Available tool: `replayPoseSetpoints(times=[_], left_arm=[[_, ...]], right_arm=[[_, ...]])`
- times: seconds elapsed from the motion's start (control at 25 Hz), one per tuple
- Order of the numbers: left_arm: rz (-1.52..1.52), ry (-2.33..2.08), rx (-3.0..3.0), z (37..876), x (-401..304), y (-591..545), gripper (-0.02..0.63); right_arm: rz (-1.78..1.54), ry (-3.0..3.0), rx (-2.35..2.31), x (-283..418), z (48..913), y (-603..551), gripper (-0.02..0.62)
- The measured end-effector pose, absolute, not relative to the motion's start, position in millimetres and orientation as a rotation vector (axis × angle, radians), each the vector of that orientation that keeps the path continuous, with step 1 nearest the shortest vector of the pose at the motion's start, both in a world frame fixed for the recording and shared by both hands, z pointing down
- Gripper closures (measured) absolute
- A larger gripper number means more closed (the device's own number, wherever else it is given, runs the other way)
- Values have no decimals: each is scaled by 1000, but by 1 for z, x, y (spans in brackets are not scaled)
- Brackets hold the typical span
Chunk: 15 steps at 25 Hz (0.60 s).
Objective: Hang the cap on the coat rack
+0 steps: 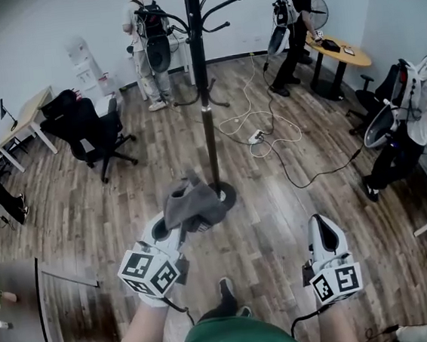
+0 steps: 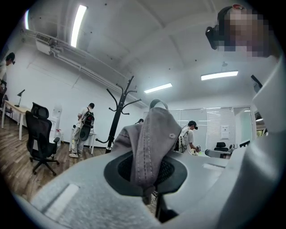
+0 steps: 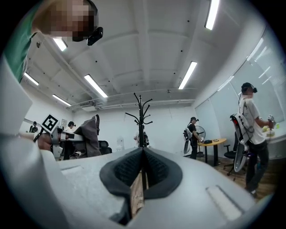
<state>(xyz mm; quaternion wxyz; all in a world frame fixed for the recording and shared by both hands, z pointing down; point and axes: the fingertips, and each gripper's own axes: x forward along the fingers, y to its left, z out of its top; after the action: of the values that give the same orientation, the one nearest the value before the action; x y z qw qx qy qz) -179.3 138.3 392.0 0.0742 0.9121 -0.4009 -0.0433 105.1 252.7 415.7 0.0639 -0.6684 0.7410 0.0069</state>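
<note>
A grey cap point(image 1: 194, 202) hangs crumpled from my left gripper point(image 1: 180, 224), which is shut on its fabric. In the left gripper view the cap point(image 2: 152, 143) fills the middle, pinched between the dark pads. The black coat rack point(image 1: 204, 91) stands just beyond it, its round base point(image 1: 227, 195) partly hidden by the cap. It also appears in the left gripper view as the coat rack point(image 2: 119, 114) and, straight ahead, in the right gripper view as the coat rack point(image 3: 142, 120). My right gripper point(image 1: 320, 227) is shut and holds nothing, to the right of the rack's base. Its pads point(image 3: 154, 172) meet.
A black office chair point(image 1: 88, 134) stands to the left of the rack. White cables and a power strip point(image 1: 255, 135) lie on the wooden floor behind it. Three people with equipment stand at the back and right. A round table point(image 1: 341, 50) is at the back right.
</note>
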Motion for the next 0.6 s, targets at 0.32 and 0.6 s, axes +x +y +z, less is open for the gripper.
replayPoseSetpoints(times=[0.32, 0.6], left_arm=[[-152, -1171, 2745, 390, -158, 83, 586], [-177, -1117, 2764, 386, -139, 32, 586]], right_arm=[[-54, 2169, -2057, 133, 412, 214, 592], [-62, 2106, -2091, 154, 403, 175, 592]])
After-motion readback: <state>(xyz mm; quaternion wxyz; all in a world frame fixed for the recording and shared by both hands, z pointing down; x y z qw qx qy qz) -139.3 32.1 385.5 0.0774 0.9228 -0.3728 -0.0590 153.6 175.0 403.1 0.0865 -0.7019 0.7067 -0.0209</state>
